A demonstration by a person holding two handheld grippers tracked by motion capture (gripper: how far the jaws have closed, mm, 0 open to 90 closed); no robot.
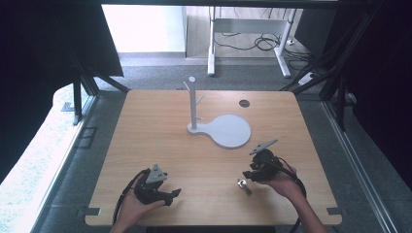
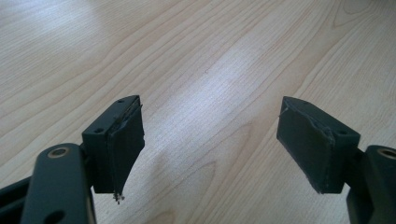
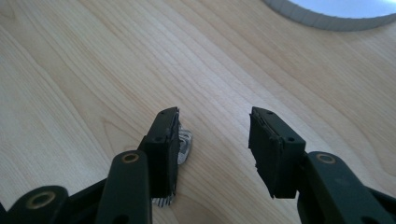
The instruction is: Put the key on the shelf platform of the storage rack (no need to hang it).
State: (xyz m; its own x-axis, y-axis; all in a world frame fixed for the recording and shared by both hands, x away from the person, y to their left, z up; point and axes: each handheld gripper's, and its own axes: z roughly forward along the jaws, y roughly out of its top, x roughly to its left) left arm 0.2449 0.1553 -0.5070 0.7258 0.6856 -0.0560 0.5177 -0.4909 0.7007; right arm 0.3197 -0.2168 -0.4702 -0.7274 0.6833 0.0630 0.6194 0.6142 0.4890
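The right gripper [image 1: 253, 173] sits low over the wooden table [image 1: 160, 141], held in the person's right hand [image 1: 284, 183]. Its jaws stand partly apart with bare wood between them; nothing is clamped. No earlier state is told here. In the right gripper view the gripper [image 3: 215, 140] shows a small metallic object [image 3: 183, 145] lying flat on the table, just outside the jaw at the left of that view and partly hidden behind it; whether the jaw touches it cannot be told. In the high view the same small metallic object [image 1: 244, 186] lies on the table just below the jaw tips, on the side nearer the person. What kind of item it is cannot be made out.

Beyond the right gripper, farther from the person, a grey stand [image 1: 226, 130] rests on the table: a round flat base with a thin upright post [image 1: 193, 104] carrying short pegs. The base's curved rim [image 3: 322, 18] appears at the top of the right gripper view, well apart from the jaws.

The left gripper [image 1: 167, 195] rests in the person's left hand [image 1: 133, 206], well apart from the right gripper and from the metallic object. In the left gripper view the left gripper [image 2: 210, 140] has its jaws spread wide, with plain wood grain between the pads [image 2: 126, 140].

A dark round hole [image 1: 244, 103] marks the table's far side, beyond the stand.
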